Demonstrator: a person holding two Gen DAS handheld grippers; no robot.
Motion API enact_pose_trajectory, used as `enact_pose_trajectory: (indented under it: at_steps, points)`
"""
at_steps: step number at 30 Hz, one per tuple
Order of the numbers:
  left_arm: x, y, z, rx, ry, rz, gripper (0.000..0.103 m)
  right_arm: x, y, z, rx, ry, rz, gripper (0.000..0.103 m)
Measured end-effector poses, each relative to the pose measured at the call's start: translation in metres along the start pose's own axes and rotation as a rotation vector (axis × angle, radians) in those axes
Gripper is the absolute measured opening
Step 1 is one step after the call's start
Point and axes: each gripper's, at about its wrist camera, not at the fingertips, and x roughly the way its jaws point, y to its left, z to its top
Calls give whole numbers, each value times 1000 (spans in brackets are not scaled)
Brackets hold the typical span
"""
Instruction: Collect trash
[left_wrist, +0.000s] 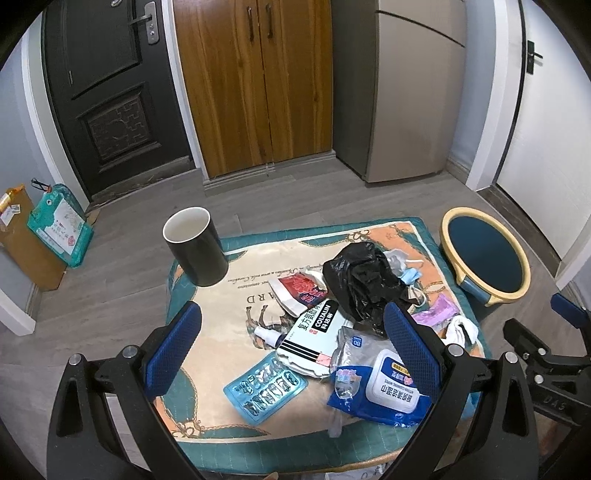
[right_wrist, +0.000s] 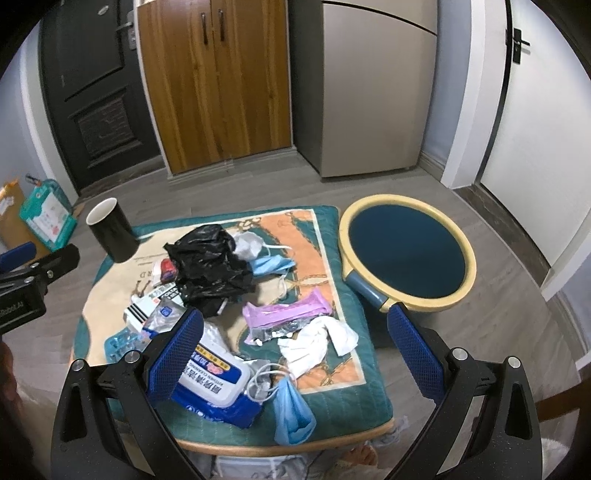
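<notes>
A crumpled black plastic bag (left_wrist: 364, 284) (right_wrist: 208, 266) lies mid-table among trash. Around it lie a black-and-white medicine box (left_wrist: 308, 339), a blue pill blister (left_wrist: 264, 393), a blue wet-wipe pack (left_wrist: 384, 387) (right_wrist: 214, 387), a purple wrapper (right_wrist: 284, 312), white tissue (right_wrist: 317, 343) and blue face masks (right_wrist: 271, 264) (right_wrist: 291, 413). My left gripper (left_wrist: 291, 354) is open and empty, hovering above the near side of the table. My right gripper (right_wrist: 295, 354) is open and empty above the tissue and the near mask.
A black mug (left_wrist: 197, 251) (right_wrist: 110, 230) stands at the far left of the cushioned table mat (left_wrist: 207, 439) (right_wrist: 347, 398). A round blue stool with a cream rim (left_wrist: 484, 254) (right_wrist: 406, 253) stands to the right. Boxes (left_wrist: 61, 225) sit on the floor at left.
</notes>
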Motion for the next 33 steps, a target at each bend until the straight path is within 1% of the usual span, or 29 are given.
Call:
enact_pose_trajectory:
  at_steps: [4, 9, 16, 20, 21, 23, 26, 27, 29, 30, 31, 32, 33]
  points:
    - [6, -8, -1, 28, 16, 1, 97, 6, -3, -1, 22, 26, -1, 99]
    - [8, -18, 1, 68, 3, 3, 97, 10, 0, 0, 17, 37, 0, 99]
    - [11, -21, 5, 71, 8, -19, 97, 14, -1, 0, 28, 54, 7, 99]
    - [16, -17, 9, 55, 17, -37, 97, 20, -11, 5, 87, 80, 18, 99]
    - [19, -16, 10, 49, 25, -44, 97, 22, -15, 8, 104, 92, 4, 99]
    - [23, -12, 15, 31, 37, -71, 97, 21, -19, 18, 86, 71, -29, 99]
    - [31, -11, 25, 17, 50, -114, 97, 22, -21, 36, 33, 52, -27, 99]
    - [34, -13, 30, 33, 47, -127, 97, 25, -23, 47, 14, 54, -4, 99]
    - [40, -18, 37, 69, 33, -127, 97, 30, -25, 63, -11, 54, 29, 99]
    - [44, -20, 40, 81, 30, -141, 97, 36, -26, 74, -16, 63, 62, 99]
    - [51, -23, 44, 91, 35, -163, 97, 42, -27, 82, -15, 66, 99, 99]
    - [57, -26, 47, 97, 42, -167, 97, 49, -29, 92, -17, 58, 127, 99]
    - [64, -28, 49, 105, 52, -164, 97, 53, -29, 97, -22, 54, 132, 99]
